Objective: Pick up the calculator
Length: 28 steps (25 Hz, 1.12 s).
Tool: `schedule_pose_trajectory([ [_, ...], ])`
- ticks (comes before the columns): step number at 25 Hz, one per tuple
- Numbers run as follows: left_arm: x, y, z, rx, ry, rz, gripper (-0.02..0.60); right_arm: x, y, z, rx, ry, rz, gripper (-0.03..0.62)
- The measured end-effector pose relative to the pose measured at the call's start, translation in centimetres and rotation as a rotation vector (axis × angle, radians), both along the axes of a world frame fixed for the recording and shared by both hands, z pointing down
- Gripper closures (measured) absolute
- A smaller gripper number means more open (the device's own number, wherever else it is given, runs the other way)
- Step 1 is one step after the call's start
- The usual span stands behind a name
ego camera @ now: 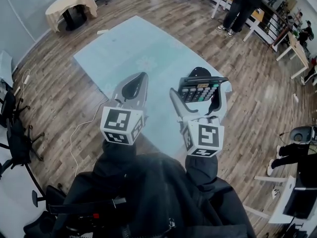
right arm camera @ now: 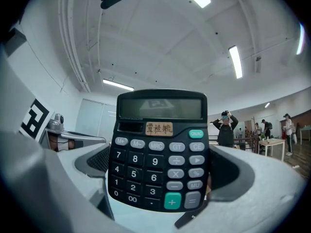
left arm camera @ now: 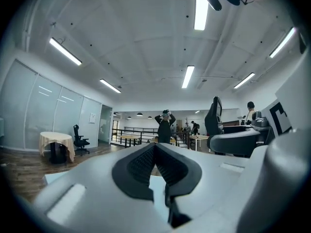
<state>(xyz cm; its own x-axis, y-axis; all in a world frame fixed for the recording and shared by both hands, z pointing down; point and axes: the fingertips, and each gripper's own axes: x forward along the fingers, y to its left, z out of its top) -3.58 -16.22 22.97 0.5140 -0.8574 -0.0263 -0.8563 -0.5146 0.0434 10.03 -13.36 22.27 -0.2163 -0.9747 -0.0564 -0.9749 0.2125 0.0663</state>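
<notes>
A black calculator (ego camera: 199, 89) with grey keys and one green key is held up off the table by my right gripper (ego camera: 198, 94), whose jaws are shut on its two sides. In the right gripper view the calculator (right arm camera: 160, 152) stands upright, keys facing the camera, lifted well above the pale blue table (ego camera: 143, 58). My left gripper (ego camera: 134, 87) hovers beside it on the left with its jaws shut and nothing between them; in the left gripper view its black pads (left arm camera: 156, 166) meet in the middle.
The light blue table sits on a wooden floor. A round table with a beige cloth (ego camera: 72, 6) stands at the far left. Office chairs (ego camera: 15, 133) are at the left edge. A person (ego camera: 243, 6) stands by desks at the far right.
</notes>
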Motion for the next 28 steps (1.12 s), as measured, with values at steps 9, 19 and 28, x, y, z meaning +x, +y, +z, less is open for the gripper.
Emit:
schedule_pose_trajectory([
  [9, 0.5, 0.5, -2.1, 0.068, -0.029, 0.016, 0.583, -0.5, -0.3, -1.6, 0.049, -0.010, -0.004, -0.001],
  [19, 0.2, 0.3, -2.7, 0.093, -0.039, 0.008, 0.583, -0.8, -0.5, -3.5, 0.128, -0.014, -0.009, -0.001],
  [28, -0.3, -0.7, -2.5, 0.091, -0.029, 0.008, 0.583, -0.8, -1.3, -4.2, 0.122, -0.017, 0.027, -0.001],
])
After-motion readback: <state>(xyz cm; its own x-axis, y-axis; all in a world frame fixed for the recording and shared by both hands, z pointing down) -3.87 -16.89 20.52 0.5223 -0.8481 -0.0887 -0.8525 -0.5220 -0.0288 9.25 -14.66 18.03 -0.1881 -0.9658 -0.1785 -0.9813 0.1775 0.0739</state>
